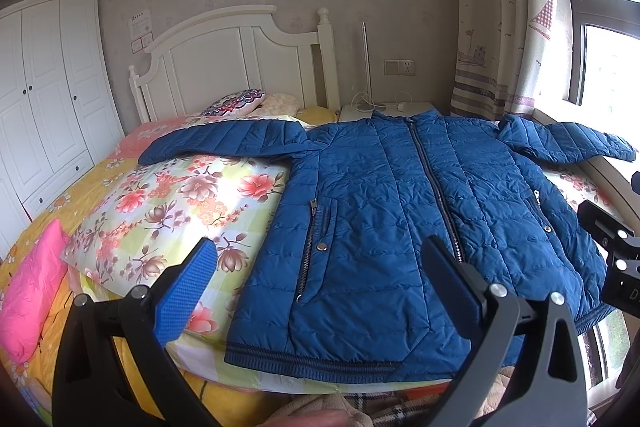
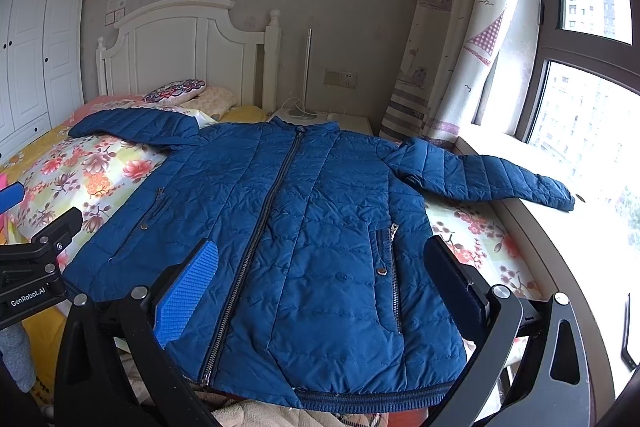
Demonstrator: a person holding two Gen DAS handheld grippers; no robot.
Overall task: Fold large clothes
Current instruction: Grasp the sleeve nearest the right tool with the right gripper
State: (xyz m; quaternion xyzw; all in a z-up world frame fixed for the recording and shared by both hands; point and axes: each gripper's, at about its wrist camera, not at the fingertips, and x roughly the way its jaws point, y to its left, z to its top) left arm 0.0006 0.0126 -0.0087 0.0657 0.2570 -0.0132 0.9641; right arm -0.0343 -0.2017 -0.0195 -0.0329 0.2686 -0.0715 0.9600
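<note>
A blue quilted jacket (image 1: 384, 211) (image 2: 304, 223) lies flat and zipped up on the bed, front side up, with both sleeves spread out sideways. Its hem faces me at the foot of the bed. My left gripper (image 1: 320, 259) hovers open above the jacket's lower left part, with nothing between its fingers. Over the lower middle of the jacket my right gripper (image 2: 320, 261) is also open and holds nothing. The right sleeve (image 2: 492, 175) reaches onto the windowsill. The left sleeve (image 1: 224, 143) rests on the floral quilt.
A floral quilt (image 1: 172, 203) and a pink pillow (image 1: 32, 287) lie left of the jacket. A white headboard (image 1: 236, 63) and a nightstand (image 1: 384, 109) stand at the back. Wardrobe (image 1: 44, 99) at left, window and curtain (image 2: 460, 39) at right. Plaid fabric (image 1: 384, 411) lies under the hem.
</note>
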